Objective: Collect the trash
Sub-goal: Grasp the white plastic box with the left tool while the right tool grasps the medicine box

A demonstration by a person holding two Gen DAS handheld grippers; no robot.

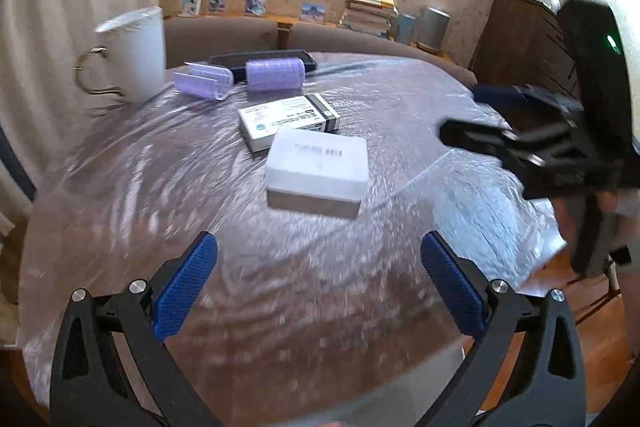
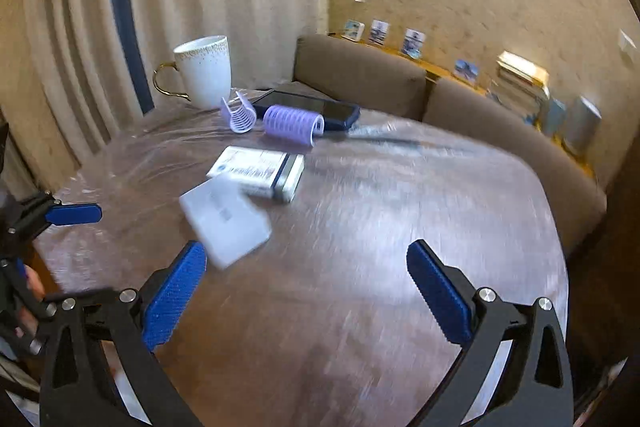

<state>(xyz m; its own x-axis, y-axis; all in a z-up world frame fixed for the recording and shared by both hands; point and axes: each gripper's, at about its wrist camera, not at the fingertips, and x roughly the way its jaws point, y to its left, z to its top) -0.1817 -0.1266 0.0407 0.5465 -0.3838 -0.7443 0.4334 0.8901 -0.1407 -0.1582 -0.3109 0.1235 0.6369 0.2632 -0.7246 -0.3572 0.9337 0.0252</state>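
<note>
A plain white box (image 1: 318, 169) lies mid-table, and shows blurred in the right wrist view (image 2: 228, 221). A printed medicine carton (image 1: 288, 121) lies just behind it, touching it; it also shows in the right wrist view (image 2: 258, 173). My left gripper (image 1: 319, 281) is open and empty, above the table in front of the white box. My right gripper (image 2: 306, 285) is open and empty, with the white box just beyond its left finger (image 2: 172, 301). The right gripper shows in the left wrist view (image 1: 480, 115) at the right; the left gripper shows in the right wrist view (image 2: 74, 214) at the left.
The round table (image 1: 120, 187) has a clear plastic cover. At its far side stand a white mug (image 1: 134, 57), two purple hair rollers (image 1: 274, 74) (image 1: 204, 79) and a dark phone (image 1: 260, 61). A brown sofa (image 2: 400, 83), books and a dark cabinet (image 1: 524, 39) lie beyond.
</note>
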